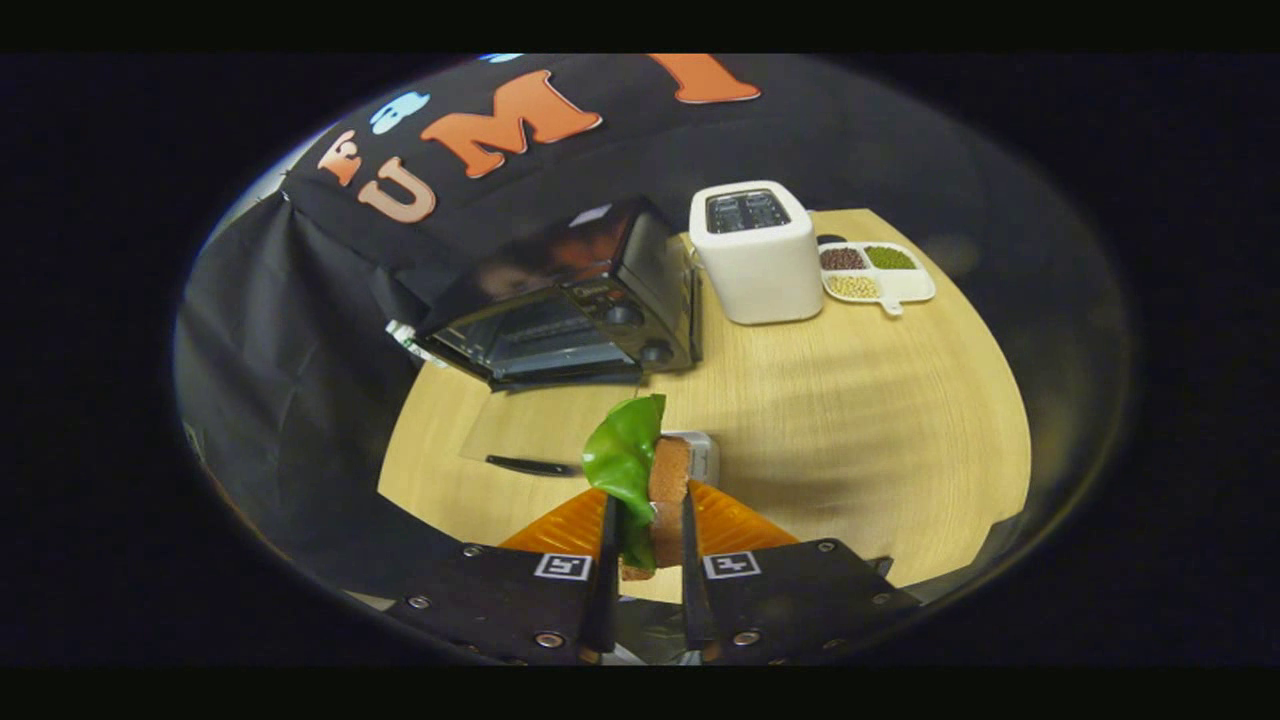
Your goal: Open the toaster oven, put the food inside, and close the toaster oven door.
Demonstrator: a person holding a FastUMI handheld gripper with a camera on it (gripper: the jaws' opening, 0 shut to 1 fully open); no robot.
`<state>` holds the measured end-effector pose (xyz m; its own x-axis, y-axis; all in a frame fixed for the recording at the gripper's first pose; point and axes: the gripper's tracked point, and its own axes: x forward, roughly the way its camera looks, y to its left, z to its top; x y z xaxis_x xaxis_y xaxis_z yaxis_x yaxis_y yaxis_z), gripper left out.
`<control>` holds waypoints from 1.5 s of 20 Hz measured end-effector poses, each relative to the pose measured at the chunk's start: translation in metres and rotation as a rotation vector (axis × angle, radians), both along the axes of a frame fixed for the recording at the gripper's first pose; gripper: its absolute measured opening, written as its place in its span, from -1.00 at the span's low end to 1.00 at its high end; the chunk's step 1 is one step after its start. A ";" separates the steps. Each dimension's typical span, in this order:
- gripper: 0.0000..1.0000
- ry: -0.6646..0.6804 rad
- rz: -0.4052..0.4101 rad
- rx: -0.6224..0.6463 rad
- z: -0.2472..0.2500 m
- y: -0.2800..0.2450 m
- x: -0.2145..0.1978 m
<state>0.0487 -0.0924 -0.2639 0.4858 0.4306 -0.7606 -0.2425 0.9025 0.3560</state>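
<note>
Gripper view: the hand-held gripper (646, 545) pinches the food (645, 480), a sandwich with a lettuce leaf, upright between both fingers, seemingly for edge-first entry. The toaster oven (565, 300) sits far left on the counter (850, 420), its glass door apparently lowered.

gripper view | rides the tool (645, 545) (fisheye); faces forward over the table (850, 420); toaster oven (570, 300) well beyond

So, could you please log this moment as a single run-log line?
gripper: shut on sandwich | toaster oven: door open, beyond fingers | food: not yet inside
</note>
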 end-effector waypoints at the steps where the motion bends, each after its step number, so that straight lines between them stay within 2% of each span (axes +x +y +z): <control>1: -0.48 -0.024 -0.033 0.029 0.012 0.006 0.000; 6: -0.48 -0.133 -0.196 0.188 0.040 0.048 0.006; 17: -0.48 -0.175 -0.511 0.554 0.005 0.139 0.033; 24: -0.48 -0.126 -0.761 0.677 -0.058 0.167 0.091; 27: -0.48 -0.101 -0.829 0.667 -0.086 0.185 0.112; 30: -0.48 -0.148 -0.907 0.660 -0.091 0.198 0.132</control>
<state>0.1805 0.1054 -0.3546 0.8897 0.1690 -0.4240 0.3268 0.4127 0.8502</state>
